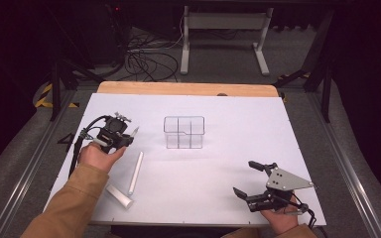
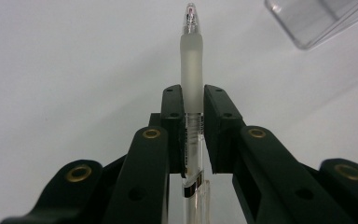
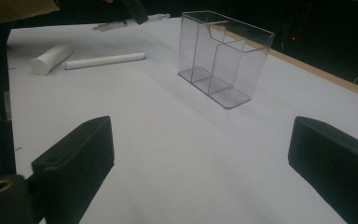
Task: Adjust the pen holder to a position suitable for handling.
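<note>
In the left gripper view, a clear plastic pen with a frosted white grip [image 2: 191, 70] is clamped between the pads of the left gripper [image 2: 194, 116], its tip pointing away toward the top of the frame. In the high view, this gripper [image 1: 129, 135] is held at centre left by a hand [image 1: 98, 156] in a tan sleeve, angled toward the clear, compartmented plastic organiser [image 1: 184, 132] at the centre. At lower right, the right gripper [image 1: 250, 177] is held low over the white table [image 1: 218, 168], its jaws spread wide with nothing between them.
</note>
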